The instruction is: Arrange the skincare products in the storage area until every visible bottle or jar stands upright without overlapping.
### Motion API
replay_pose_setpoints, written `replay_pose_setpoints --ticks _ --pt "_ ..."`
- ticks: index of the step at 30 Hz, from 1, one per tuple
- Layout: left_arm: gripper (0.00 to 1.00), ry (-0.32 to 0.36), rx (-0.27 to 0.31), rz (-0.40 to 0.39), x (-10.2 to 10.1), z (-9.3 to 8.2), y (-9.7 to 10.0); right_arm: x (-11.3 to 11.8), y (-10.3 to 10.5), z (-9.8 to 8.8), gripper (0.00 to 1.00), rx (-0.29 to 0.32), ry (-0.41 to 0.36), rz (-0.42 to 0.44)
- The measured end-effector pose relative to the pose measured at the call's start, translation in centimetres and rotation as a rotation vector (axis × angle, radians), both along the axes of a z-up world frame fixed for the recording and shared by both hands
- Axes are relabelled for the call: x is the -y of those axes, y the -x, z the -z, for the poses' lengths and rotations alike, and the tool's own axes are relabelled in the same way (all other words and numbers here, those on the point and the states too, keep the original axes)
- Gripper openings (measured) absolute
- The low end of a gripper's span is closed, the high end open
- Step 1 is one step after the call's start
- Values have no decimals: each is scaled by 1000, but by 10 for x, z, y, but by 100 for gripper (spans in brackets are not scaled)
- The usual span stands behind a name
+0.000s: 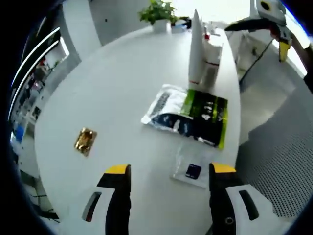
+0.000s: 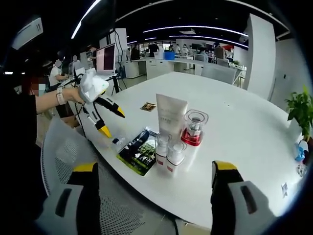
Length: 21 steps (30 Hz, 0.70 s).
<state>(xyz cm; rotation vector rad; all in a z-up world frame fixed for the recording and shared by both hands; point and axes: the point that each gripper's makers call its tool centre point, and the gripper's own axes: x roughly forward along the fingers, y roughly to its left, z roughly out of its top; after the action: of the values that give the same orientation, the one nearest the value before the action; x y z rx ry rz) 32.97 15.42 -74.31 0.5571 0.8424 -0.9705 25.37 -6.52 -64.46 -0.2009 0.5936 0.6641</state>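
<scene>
A tall white tube [image 2: 171, 117] stands upright on the white table [image 2: 244, 127]. Beside it is a clear-capped jar on a red base [image 2: 194, 128]. Two small white bottles [image 2: 161, 149] with red bands stand in front of them, close together. In the left gripper view the tube [image 1: 196, 46] and bottles [image 1: 211, 56] stand near the table's far right edge. A black and green sachet pack [image 1: 188, 115] lies flat in front of them. My left gripper [image 1: 170, 171] is open above the table, holding nothing. My right gripper [image 2: 155, 169] is open and apart from the bottles.
A gold packet [image 1: 85, 141] and a small clear packet with a dark square [image 1: 191, 170] lie on the table. A potted plant [image 1: 159, 12] stands at the far end. A mesh chair [image 2: 58, 147] is beside the table edge. A person's hand holds the left gripper [image 2: 112, 122].
</scene>
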Motion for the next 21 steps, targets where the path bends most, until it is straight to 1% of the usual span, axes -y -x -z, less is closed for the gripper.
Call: replay_pose_setpoints --ticks 3,7,11,15,18,21 --pt "62 -8 21 -25 -6 -2 -9 0 0 0 97 -3 -4 1" --pt "61 8 19 -73 -14 -6 -20 1 -2 1 96 -5 -1 6" --pt "59 -1 42 -87 -21 -8 -28 1 -4 0 96 -5 -2 16" --pt "59 2 42 -96 -27 -9 -35 -1 -6 2 96 -14 1 14" --pt "58 -9 57 -105 -33 -9 -44 -2 -7 4 96 -20 7 19" --pt "60 -15 58 -121 -37 -8 -51 -2 -10 2 96 -17 1 30"
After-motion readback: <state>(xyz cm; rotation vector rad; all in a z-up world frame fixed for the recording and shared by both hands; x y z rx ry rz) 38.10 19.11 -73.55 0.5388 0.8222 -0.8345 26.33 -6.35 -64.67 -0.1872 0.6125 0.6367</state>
